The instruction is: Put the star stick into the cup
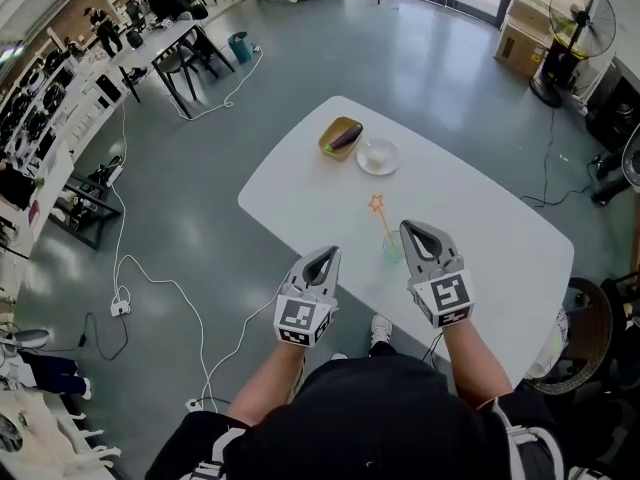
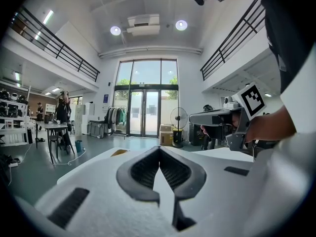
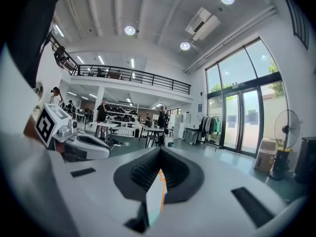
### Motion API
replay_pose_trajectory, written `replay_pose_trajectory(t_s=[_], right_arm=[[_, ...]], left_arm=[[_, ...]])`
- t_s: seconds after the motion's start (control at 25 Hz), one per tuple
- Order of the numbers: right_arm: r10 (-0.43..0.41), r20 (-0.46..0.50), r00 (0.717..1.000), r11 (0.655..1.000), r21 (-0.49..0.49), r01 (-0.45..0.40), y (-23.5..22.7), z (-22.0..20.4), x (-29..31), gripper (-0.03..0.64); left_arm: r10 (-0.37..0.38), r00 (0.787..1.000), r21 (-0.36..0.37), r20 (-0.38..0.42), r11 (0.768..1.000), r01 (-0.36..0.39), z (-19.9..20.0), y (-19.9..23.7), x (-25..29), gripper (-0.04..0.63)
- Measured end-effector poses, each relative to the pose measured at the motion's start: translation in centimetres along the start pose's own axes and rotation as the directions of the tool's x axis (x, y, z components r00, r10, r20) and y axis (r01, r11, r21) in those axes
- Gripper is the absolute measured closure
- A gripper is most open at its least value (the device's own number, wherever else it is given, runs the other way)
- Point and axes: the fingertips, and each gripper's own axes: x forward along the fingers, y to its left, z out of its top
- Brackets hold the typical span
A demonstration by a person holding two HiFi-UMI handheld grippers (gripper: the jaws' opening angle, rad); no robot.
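The star stick, thin and orange with a star on top, stands tilted in the pale green cup on the white table. My right gripper hovers just right of the cup with its jaws together and nothing between them. In the right gripper view, a sliver of the orange stick shows through the slit between the jaws. My left gripper is shut too and sits at the table's near edge, left of the cup. Only table shows past its jaws in the left gripper view.
A yellow bowl holding an eggplant and a white saucer sit at the table's far end. Cables trail on the floor to the left. A fan and cardboard boxes stand at the far right.
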Motion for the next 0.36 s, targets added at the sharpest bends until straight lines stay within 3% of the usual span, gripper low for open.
replay_pose_trajectory(t_s=[0.36], right_arm=[[-0.023,-0.048,0.999,1.0,0.014,0.023,-0.37,-0.93,-0.14,0.612]], left_arm=[[-0.005,1.0,-0.014,-0.003,1.0,0.005,0.2,-0.51,0.18,0.584]])
